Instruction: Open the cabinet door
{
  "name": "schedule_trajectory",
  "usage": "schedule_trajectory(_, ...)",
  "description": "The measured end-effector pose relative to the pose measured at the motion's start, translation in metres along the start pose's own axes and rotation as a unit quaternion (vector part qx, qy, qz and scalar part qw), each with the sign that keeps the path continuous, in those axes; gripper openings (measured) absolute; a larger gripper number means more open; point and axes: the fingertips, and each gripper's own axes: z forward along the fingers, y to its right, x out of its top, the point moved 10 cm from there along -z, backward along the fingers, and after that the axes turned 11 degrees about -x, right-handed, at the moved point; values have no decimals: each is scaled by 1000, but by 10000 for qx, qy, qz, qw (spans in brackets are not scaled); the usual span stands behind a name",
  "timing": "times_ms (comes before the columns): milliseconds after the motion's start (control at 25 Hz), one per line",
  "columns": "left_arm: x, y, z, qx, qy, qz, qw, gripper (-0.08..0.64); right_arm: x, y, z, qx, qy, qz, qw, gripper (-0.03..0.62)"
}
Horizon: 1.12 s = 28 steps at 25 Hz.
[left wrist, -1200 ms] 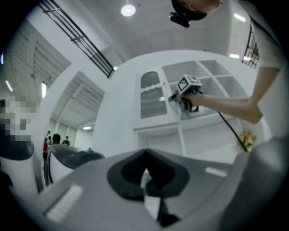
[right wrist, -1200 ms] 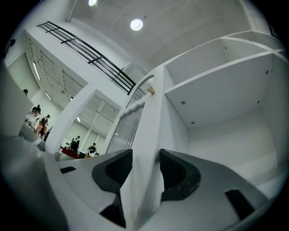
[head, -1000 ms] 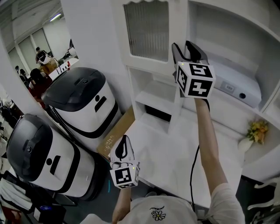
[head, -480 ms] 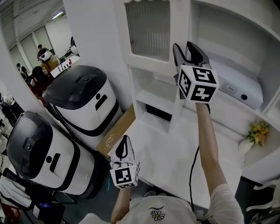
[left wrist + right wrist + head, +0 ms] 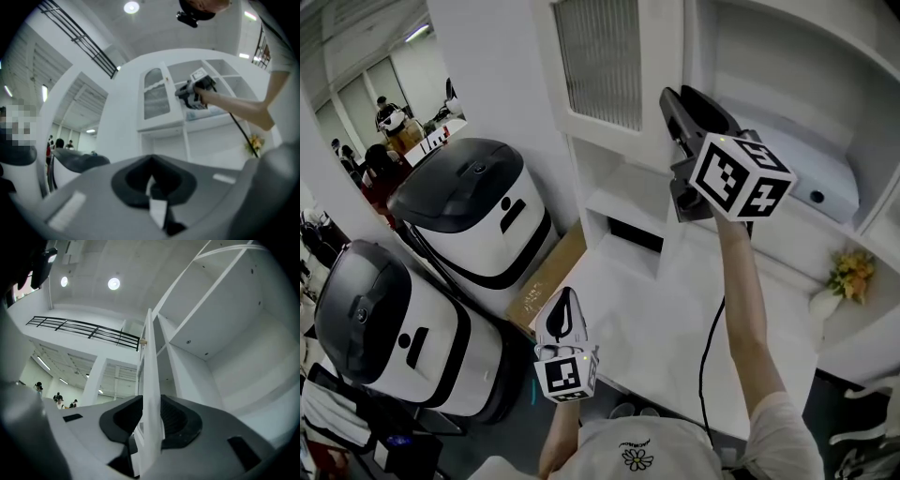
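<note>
The left gripper [image 5: 564,314] is hanging low before the white counter [image 5: 656,347], its jaws resting together with nothing between them. Higher and to the right, the glass-paned cabinet door [image 5: 605,70] is sitting in the white cabinet's upper left. The right gripper [image 5: 680,108] is clamping the door's free edge, its jaws having just been closing onto it.

**Surface Finishes and Materials**

The cabinet door [image 5: 614,70], upper centre of the head view, has a smooth white painted frame around a ribbed, translucent pane that looks like glass. The shelving [image 5: 769,75], upper right, carries the same white finish, matt to satin. The rounded machine [image 5: 478,220] at left centre has a glossy white and black plastic shell. The cardboard sheet [image 5: 553,277] beside it is brown and matt. The left gripper [image 5: 151,178] is matt grey plastic with black pads.
</note>
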Motion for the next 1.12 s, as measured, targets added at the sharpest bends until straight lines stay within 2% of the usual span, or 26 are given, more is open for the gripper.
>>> schedule_trajectory(80,0,2,-1,5,-3,-28,10000,6,-1,2,4,1,-152,180,9997,93)
schedule_trajectory(120,0,3,-1,8,-5,-34,10000,6,-2,3,5,-22,-197,178,9996,66)
schedule_trajectory(280,2,2,-1,5,-16,5,10000,6,0,1,4,-69,-265,-97,9996,61)
schedule_trajectory(760,1,10,1,7,8,-8,10000,6,2,-25,-11,621,-312,-291,9972,61)
schedule_trajectory(960,1,7,-2,93,19,-5,10000,6,1,-36,-16,742,-258,-258,9966,61)
schedule_trajectory(1120,3,6,-5,175,87,28,9998,6,1,-49,-19,998,-262,-243,9944,61)
